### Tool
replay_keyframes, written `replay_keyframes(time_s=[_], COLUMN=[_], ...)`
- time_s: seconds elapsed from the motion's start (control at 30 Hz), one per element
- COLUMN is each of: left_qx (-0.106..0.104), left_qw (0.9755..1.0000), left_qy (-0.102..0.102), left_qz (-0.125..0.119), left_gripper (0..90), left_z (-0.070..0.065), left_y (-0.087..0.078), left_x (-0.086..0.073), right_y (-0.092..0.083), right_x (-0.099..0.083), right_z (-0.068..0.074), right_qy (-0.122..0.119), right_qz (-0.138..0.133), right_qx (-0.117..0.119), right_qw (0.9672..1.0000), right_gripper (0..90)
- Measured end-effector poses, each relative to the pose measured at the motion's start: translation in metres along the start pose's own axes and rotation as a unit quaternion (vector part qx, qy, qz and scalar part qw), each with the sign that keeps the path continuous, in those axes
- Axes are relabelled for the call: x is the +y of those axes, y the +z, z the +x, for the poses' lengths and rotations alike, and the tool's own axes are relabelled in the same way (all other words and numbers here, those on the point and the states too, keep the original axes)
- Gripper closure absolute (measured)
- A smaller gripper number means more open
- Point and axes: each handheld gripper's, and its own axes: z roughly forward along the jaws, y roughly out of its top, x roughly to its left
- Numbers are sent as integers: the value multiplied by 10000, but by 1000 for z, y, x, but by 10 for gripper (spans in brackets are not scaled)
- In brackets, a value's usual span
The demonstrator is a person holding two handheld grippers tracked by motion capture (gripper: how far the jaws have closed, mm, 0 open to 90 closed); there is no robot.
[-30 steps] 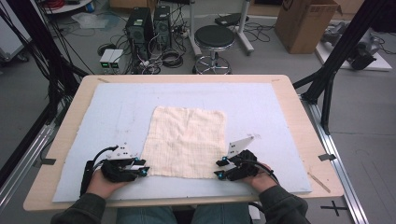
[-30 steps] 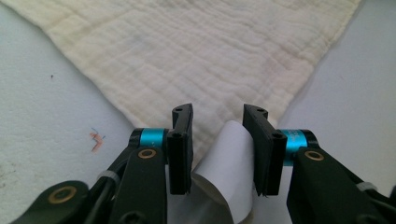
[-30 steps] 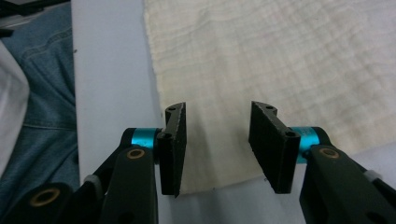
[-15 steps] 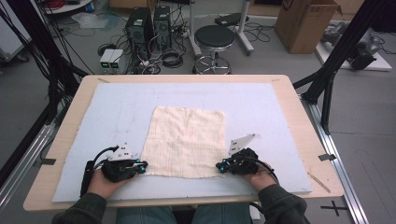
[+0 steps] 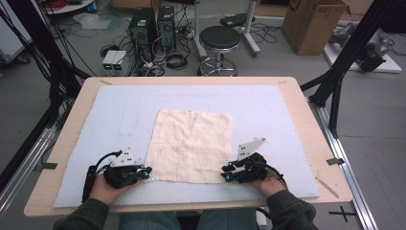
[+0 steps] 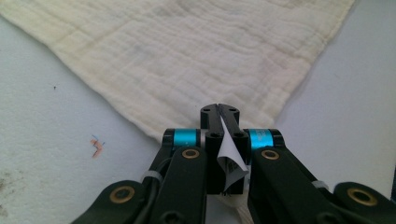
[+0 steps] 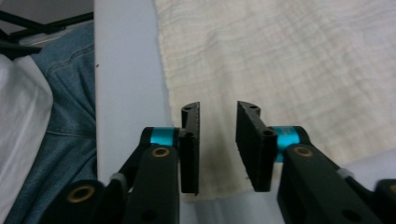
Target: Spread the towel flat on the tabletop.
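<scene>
Left gripper (image 5: 146,173), near-left of the counter (image 5: 72,143): my fingers (image 6: 211,122) are pressed together at the near-left corner of the cream cloth (image 5: 190,145). In the left gripper view they meet with no gap, and a thin fold of the cloth's edge shows pinched low between them, so I read this as clamped on the corner. The left hand (image 5: 103,186) rests on the pale blue mat (image 5: 119,110) just beside the cloth.

Cloth: lies flat and spread near the middle of the mat, roughly square, its near edge running between my two grippers. Faint grid weave, a few soft creases.

Right gripper (image 5: 225,173), near-right: my fingers (image 7: 190,144) stand apart, having just been opening. In the right gripper view the cloth's near-right corner lies on the mat in the gap between them, and the pads are not pressing on it. The right hand (image 5: 270,184) sits on the mat at the cloth's right corner. My jeans (image 7: 70,98) show past the counter's near edge.
</scene>
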Motion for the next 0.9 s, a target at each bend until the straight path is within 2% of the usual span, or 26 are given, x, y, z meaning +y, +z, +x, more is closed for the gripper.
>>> replay_keyframes(time_s=[0.1,0.13,0.23,0.27,0.33,0.4,0.5,0.6,0.7,0.9], left_qx=[-28,-40,-64,-79,-101,-22,-29,-137,-169,-216], left_qw=[10000,10000,10000,10000,9999,10000,9999,9998,9996,9993], left_qy=[-2,4,7,5,26,65,93,136,237,305], left_qz=[13,22,27,26,25,-23,-133,-99,-60,-59], left_gripper=[889,889,889,889,889,889,889,889,890,890], left_z=[0,0,0,-1,-2,-4,-8,-13,-19,-29], left_y=[0,0,1,1,0,-1,-4,-3,-2,-6], left_x=[0,-1,-1,-1,-1,0,2,3,4,3], right_y=[8,9,9,8,7,7,3,-2,-7,-12], right_x=[0,0,0,0,0,0,-2,-6,-9,-12], right_z=[2,4,3,1,-1,-1,0,-1,-2,1], right_qy=[-157,-195,-185,-178,-179,-225,-220,-193,-184,-181], right_qz=[289,279,307,332,339,359,378,344,311,256], right_qx=[-91,-128,-259,-203,-132,-118,-56,-12,-12,83], right_qw=[9994,9993,9990,9991,9992,9990,9990,9992,9993,9995], right_gripper=[628,640,774,844,877,882,884,883,884,883])
